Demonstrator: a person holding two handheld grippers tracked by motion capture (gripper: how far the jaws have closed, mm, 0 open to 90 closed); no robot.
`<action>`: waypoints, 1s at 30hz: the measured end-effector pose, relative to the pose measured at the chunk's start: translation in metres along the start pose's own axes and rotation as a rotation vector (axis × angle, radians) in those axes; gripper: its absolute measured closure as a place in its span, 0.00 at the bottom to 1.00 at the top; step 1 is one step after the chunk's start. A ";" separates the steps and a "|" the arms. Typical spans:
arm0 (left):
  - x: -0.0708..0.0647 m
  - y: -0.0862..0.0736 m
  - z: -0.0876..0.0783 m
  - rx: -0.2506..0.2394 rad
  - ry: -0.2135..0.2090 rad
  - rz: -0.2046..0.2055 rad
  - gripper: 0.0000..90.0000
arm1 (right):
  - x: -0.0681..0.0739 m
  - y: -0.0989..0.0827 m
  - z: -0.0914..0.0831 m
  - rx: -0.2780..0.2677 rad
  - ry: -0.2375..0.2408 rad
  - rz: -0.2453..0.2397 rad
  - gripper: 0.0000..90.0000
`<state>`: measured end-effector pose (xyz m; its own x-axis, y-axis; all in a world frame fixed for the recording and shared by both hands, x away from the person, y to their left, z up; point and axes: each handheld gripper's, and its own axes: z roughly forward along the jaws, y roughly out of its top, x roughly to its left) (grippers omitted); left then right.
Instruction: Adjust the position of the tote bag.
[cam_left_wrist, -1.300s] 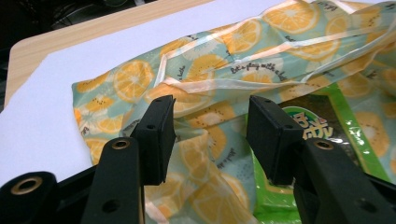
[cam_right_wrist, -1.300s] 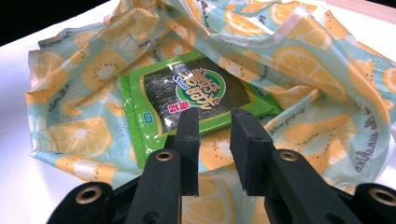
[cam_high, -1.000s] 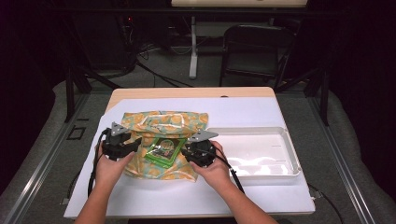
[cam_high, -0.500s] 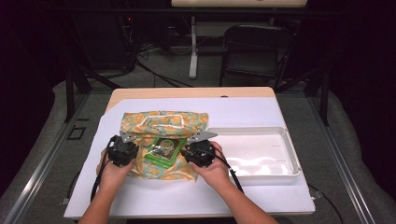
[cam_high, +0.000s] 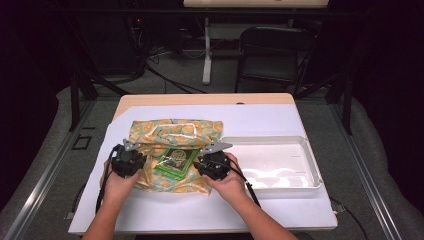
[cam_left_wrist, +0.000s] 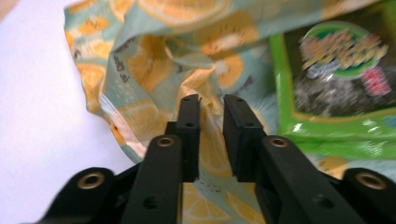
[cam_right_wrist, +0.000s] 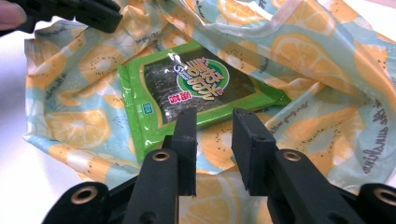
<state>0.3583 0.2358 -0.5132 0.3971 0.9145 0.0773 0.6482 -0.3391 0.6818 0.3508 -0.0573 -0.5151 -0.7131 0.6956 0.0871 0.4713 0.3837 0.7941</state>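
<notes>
A white rectangular plastic tray (cam_high: 300, 172) is set just right of the lemon-printed plastic bag (cam_high: 172, 137) on the white-covered table (cam_high: 280, 210); black chairs and cables are seen behind. The flat green seaweed packet (cam_high: 175, 162) lies on the crumpled bag, its dark window and round label facing up, its long axis running slightly slantwise, away from the person. A fold of bag is flanked by the left gripper (cam_left_wrist: 211, 105), whose jaws have just been opening, apparently without pinching. The right gripper (cam_right_wrist: 215, 119) is held narrowly parted over bag film at the packet's near edge, gripping nothing.
</notes>
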 end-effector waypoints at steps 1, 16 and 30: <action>0.000 0.000 0.000 0.000 0.000 0.000 0.82 | 0.000 0.000 0.000 0.000 0.000 0.000 0.79; -0.011 0.019 -0.024 -0.146 -0.040 0.042 0.64 | 0.001 0.003 -0.016 -0.058 0.036 0.024 0.76; -0.019 0.031 -0.014 -0.146 -0.077 0.075 0.63 | 0.007 0.000 -0.029 -0.092 0.012 0.005 0.67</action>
<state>0.3616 0.2114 -0.4835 0.4932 0.8662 0.0800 0.5158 -0.3653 0.7749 0.3310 -0.0701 -0.4970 -0.7172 0.6899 0.0981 0.4255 0.3220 0.8457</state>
